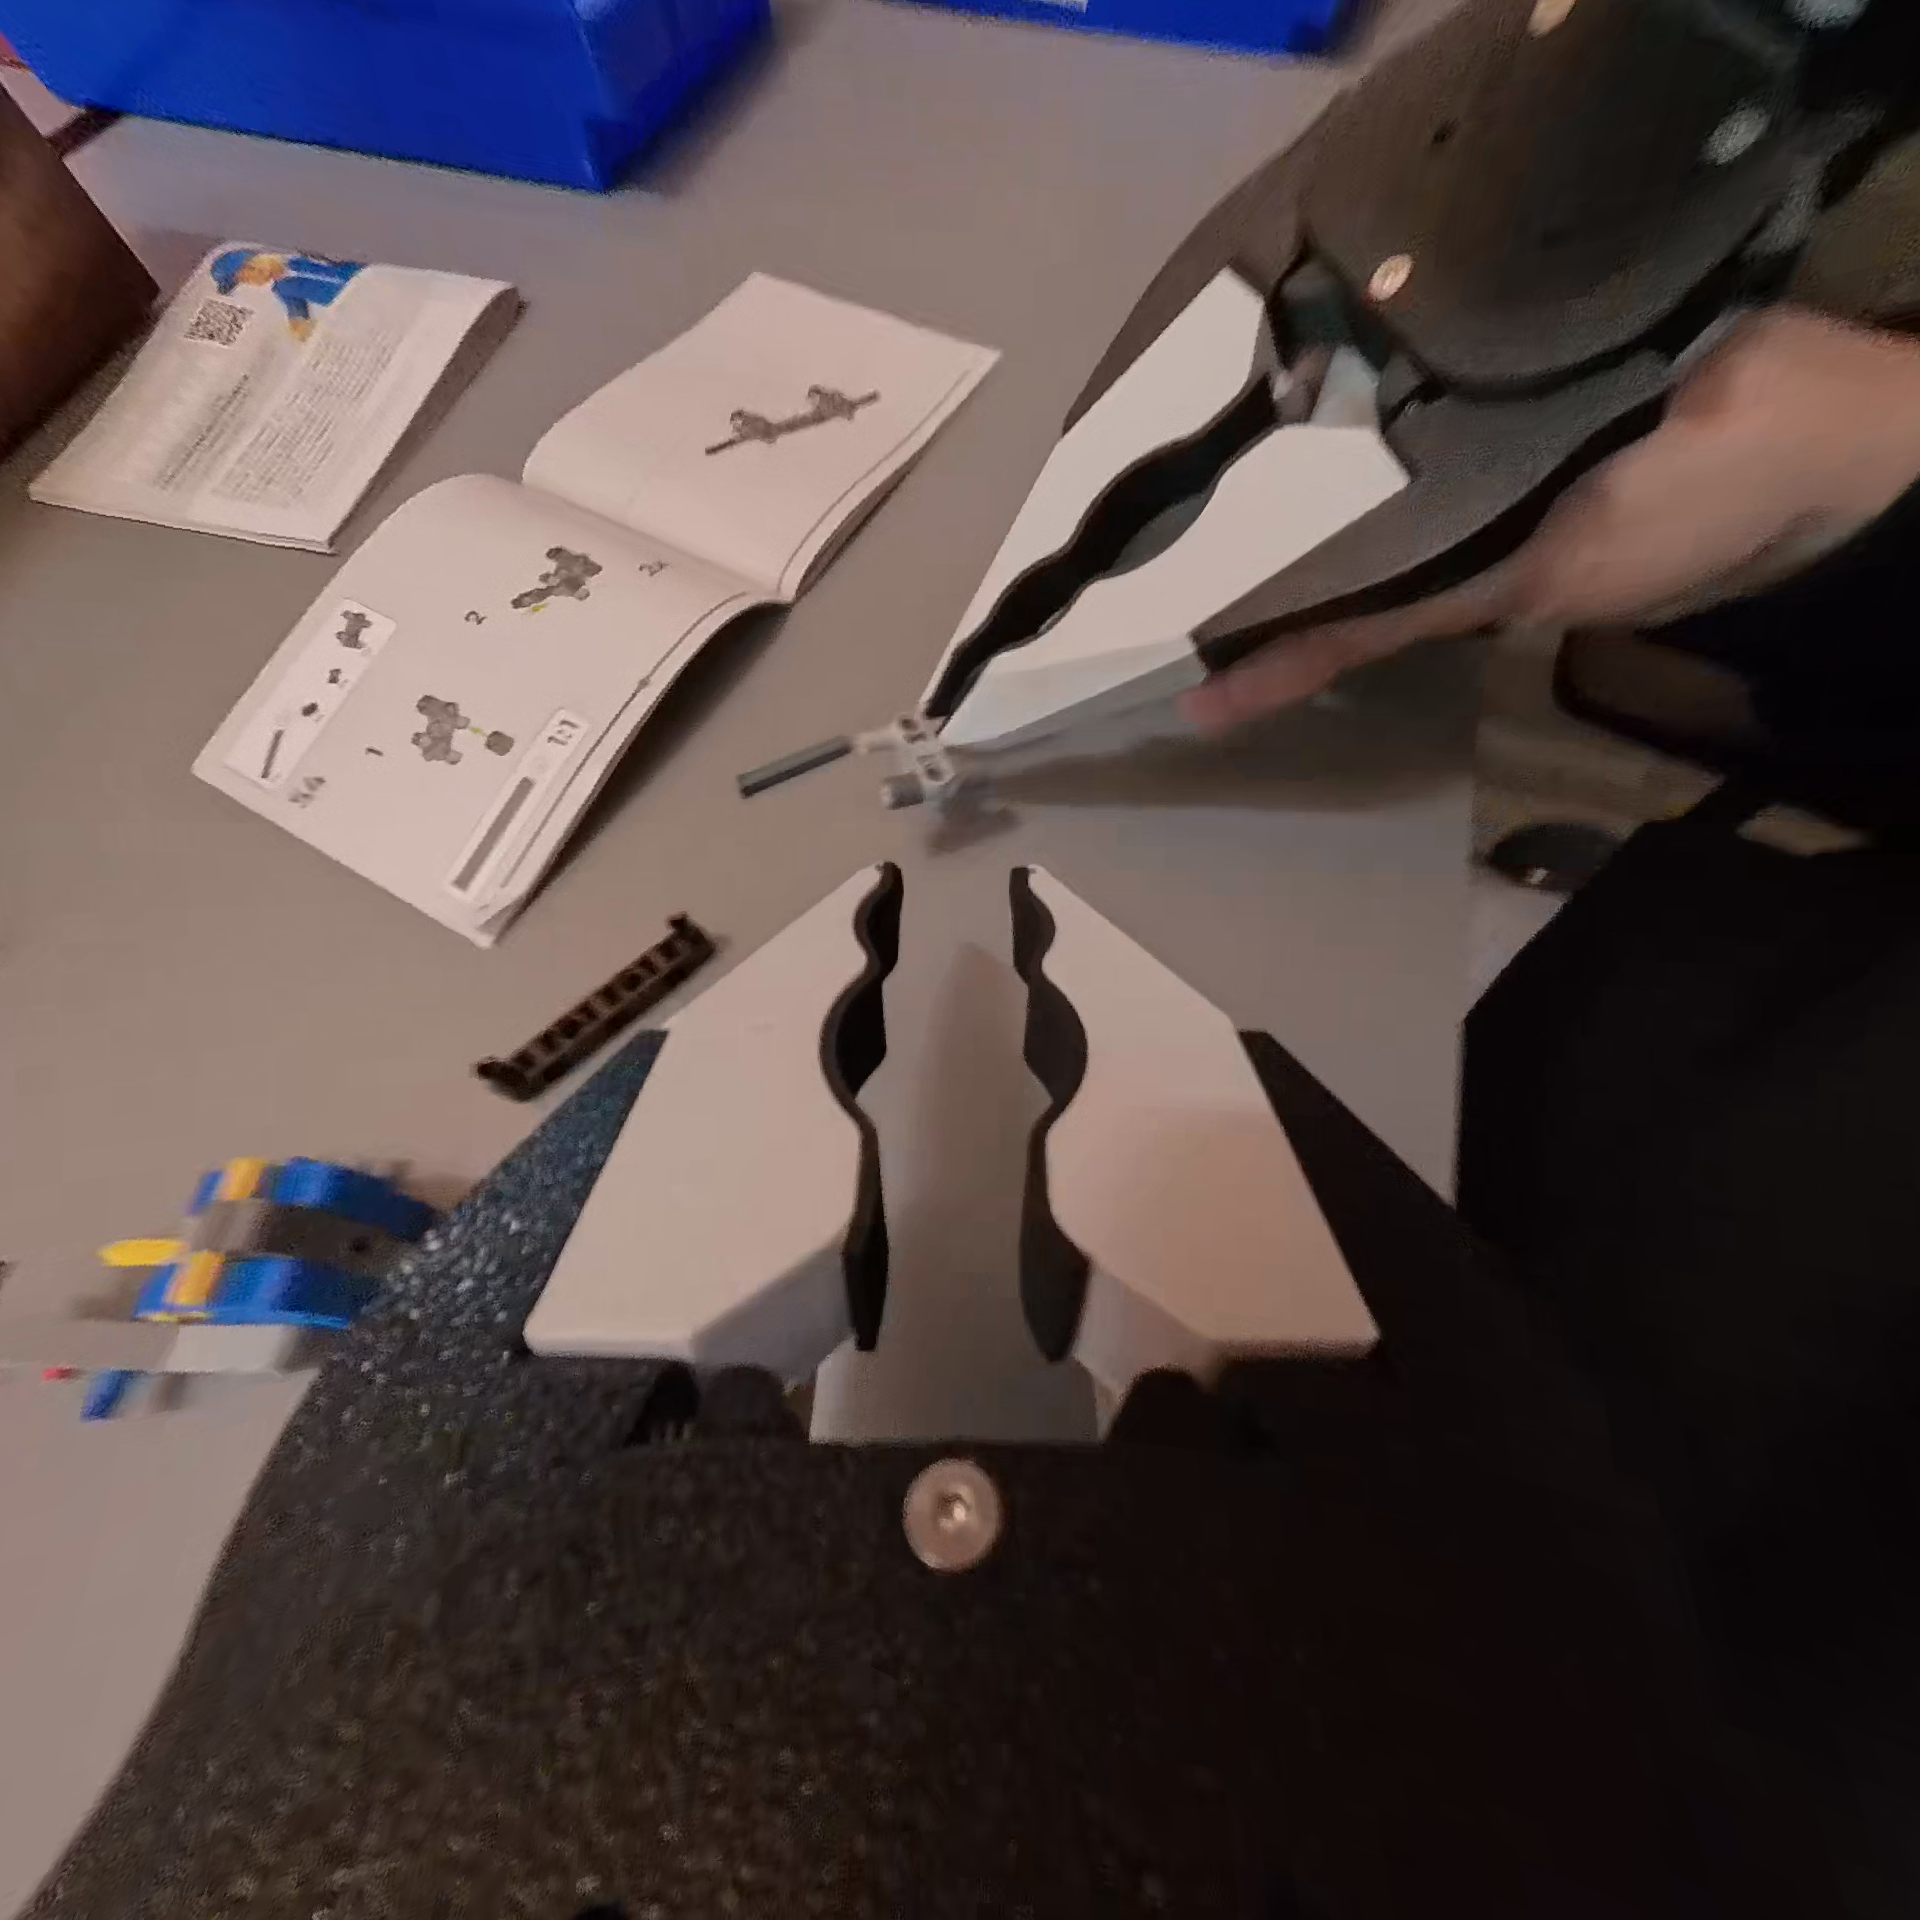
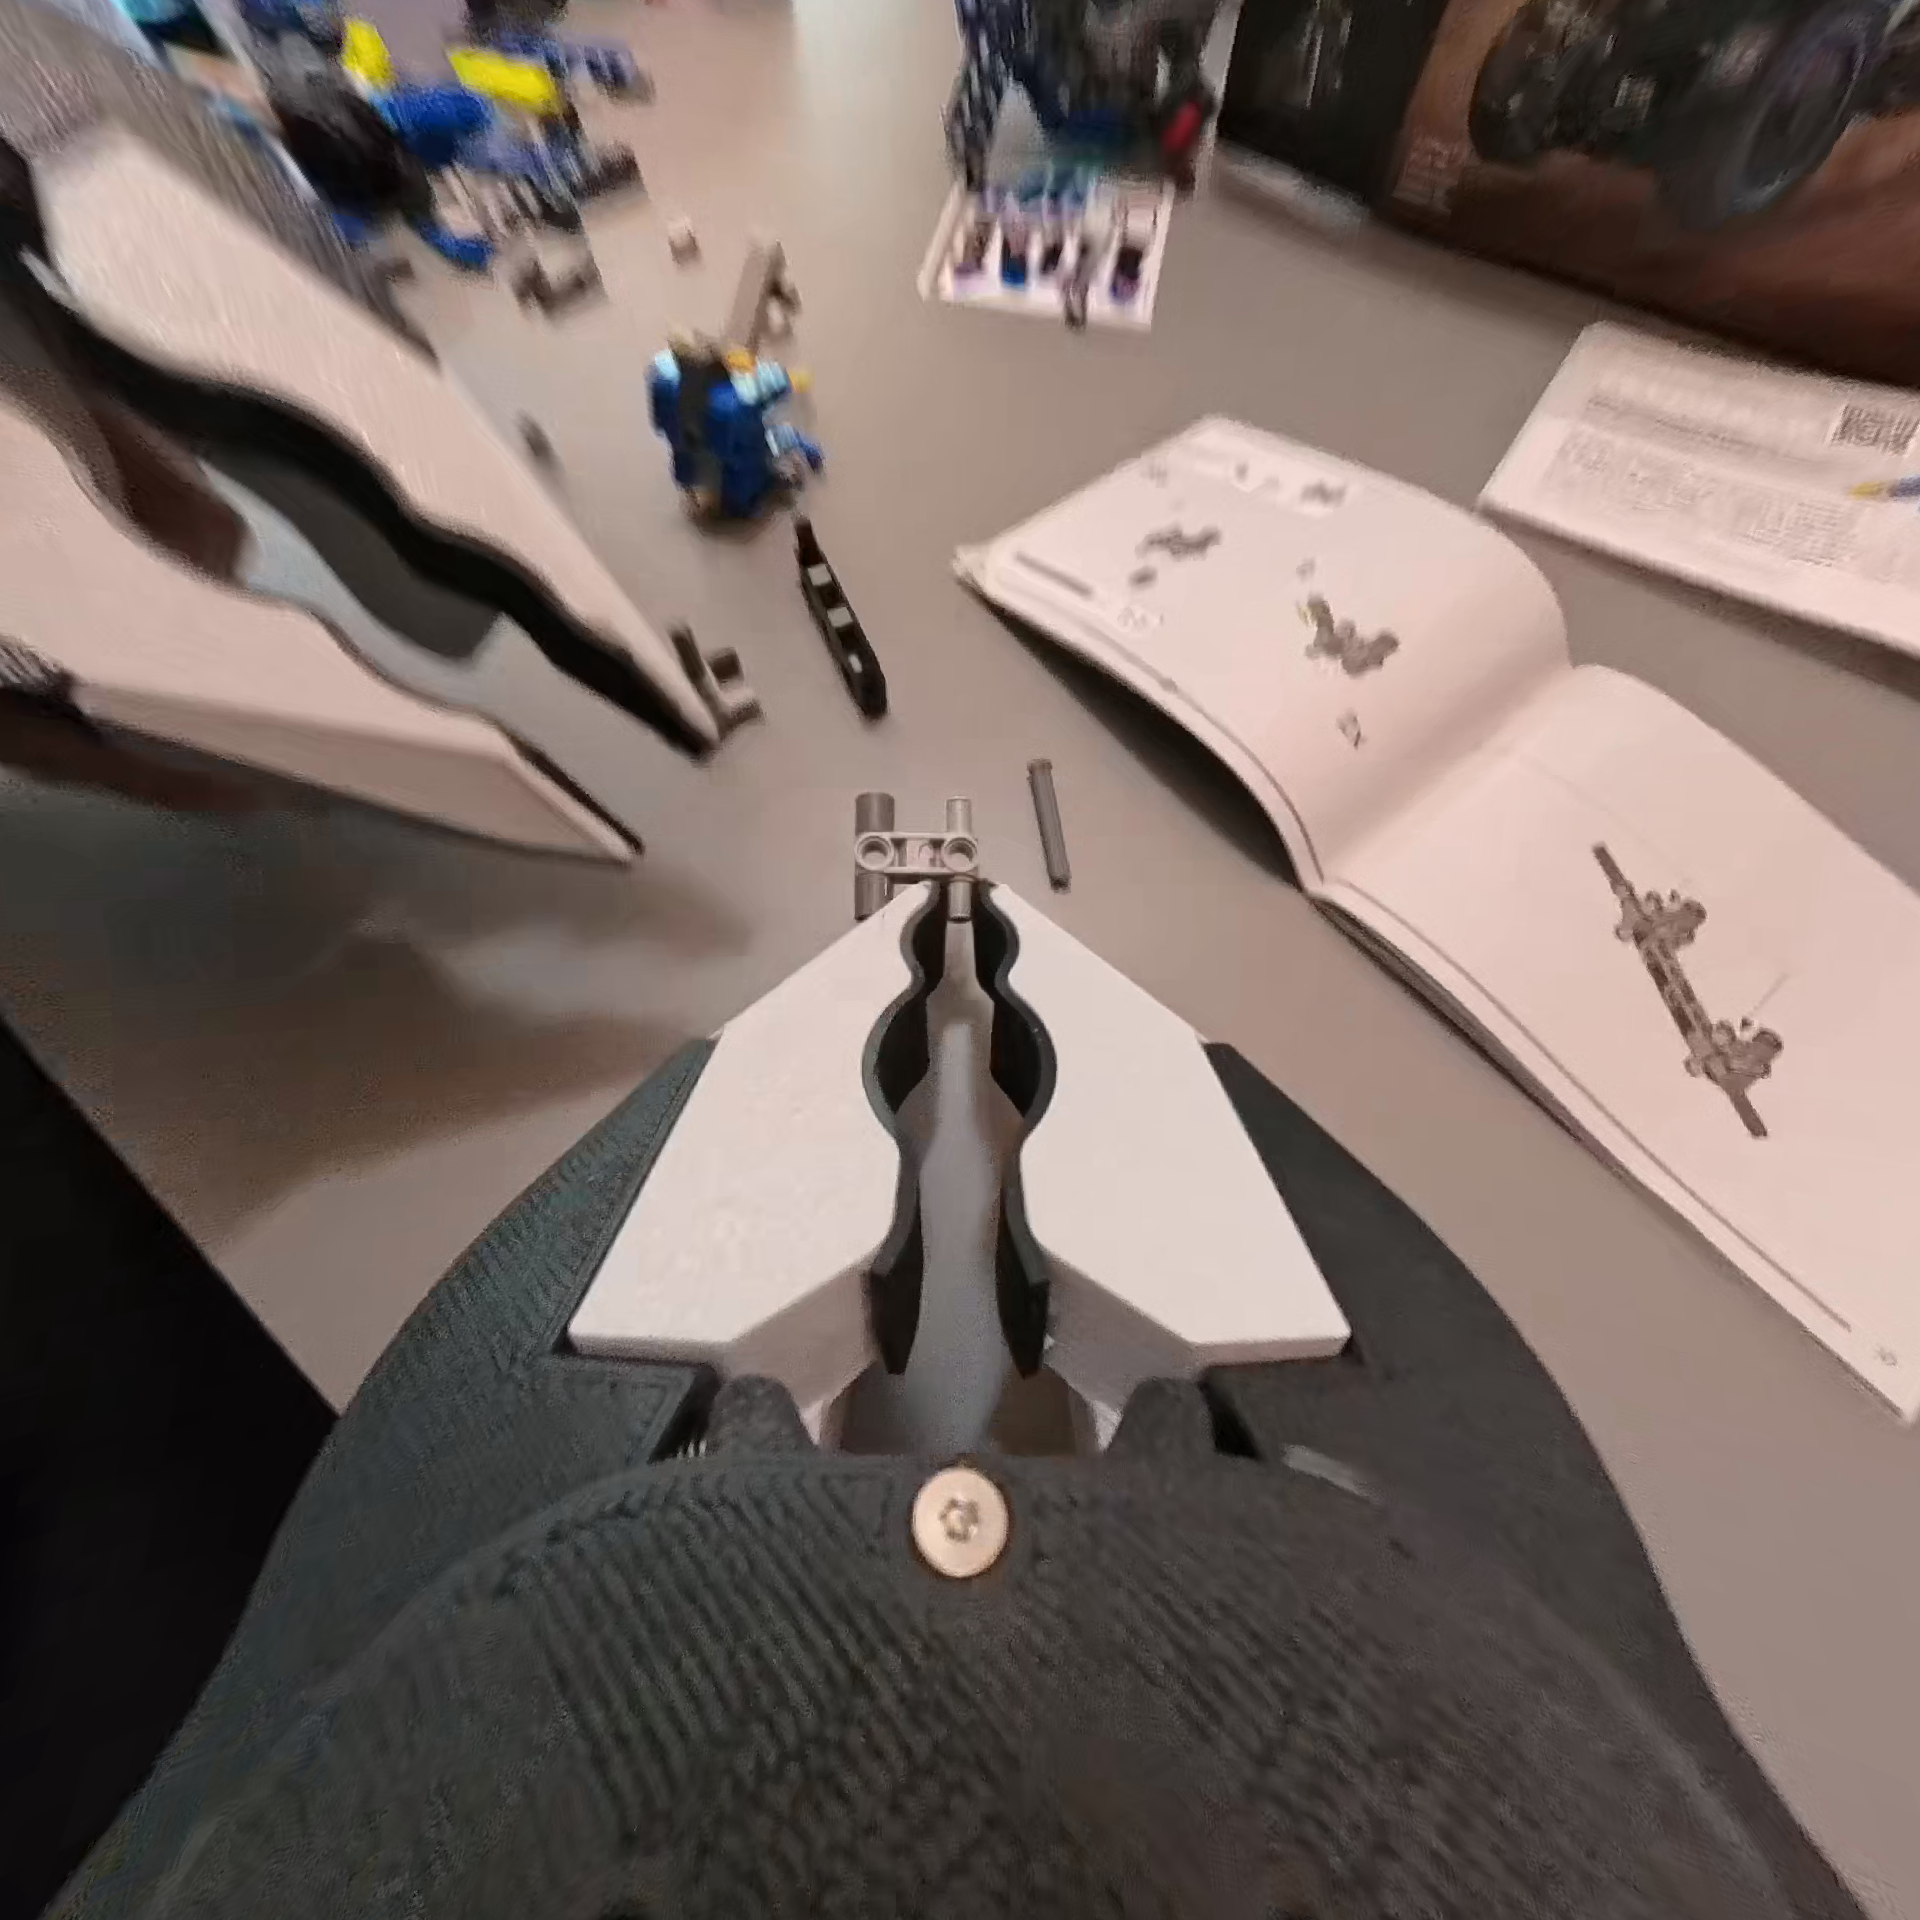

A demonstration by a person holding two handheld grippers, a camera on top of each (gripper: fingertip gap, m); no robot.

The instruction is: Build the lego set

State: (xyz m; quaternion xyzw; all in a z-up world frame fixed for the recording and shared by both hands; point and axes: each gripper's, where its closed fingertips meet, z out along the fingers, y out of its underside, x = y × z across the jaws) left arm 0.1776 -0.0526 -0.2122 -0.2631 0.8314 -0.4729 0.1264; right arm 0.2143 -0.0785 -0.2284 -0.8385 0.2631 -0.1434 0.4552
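My right gripper (image 2: 956, 896) is shut on a small light grey lego connector (image 2: 920, 852) with two pins, pinching one pin at its tips. In the left wrist view the right gripper (image 1: 935, 722) holds the connector (image 1: 914, 758) just above the grey table. A dark grey axle (image 2: 1047, 821) lies on the table beside it, also seen in the left wrist view (image 1: 795, 769). My left gripper (image 1: 954, 883) is open and empty, a little short of the connector. In the right wrist view the left gripper (image 2: 665, 795) comes in from the left.
A black beam (image 1: 597, 1023) lies left of my left gripper. A blue and yellow partial build (image 1: 239, 1268) stands at the left edge. An open instruction booklet (image 1: 582, 592), a second booklet (image 1: 281, 395), blue bins (image 1: 416, 73), loose pieces (image 2: 436, 125) and the set's box (image 2: 1662, 125) surround the work spot. It is some 4 cm from my right tips to the dark grey axle (image 2: 1047, 821). It is also in sight in the left wrist view (image 1: 790, 764).
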